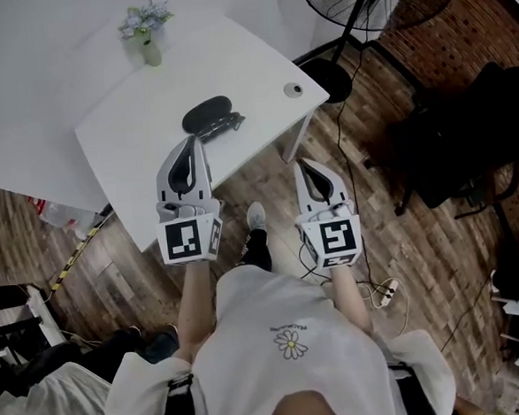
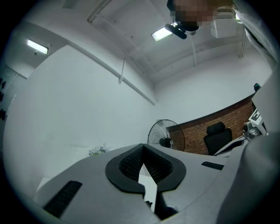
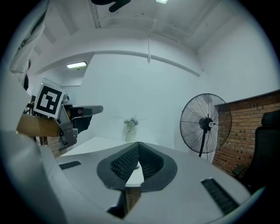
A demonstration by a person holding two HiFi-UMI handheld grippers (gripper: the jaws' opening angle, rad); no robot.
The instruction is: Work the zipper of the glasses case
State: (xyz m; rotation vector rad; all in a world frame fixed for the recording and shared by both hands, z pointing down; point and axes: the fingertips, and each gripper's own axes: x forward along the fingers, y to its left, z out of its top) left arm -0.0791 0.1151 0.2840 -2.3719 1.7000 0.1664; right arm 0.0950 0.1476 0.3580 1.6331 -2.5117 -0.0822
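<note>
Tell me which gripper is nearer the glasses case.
The left gripper: its tips reach over the table near the glasses case; the right gripper hangs over the floor.

No legible text; small print on shirt (image 1: 290, 329) unreadable.

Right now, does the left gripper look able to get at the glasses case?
Probably yes: the left gripper points at the case from close by, and nothing lies between, though its shut jaws would need opening.
</note>
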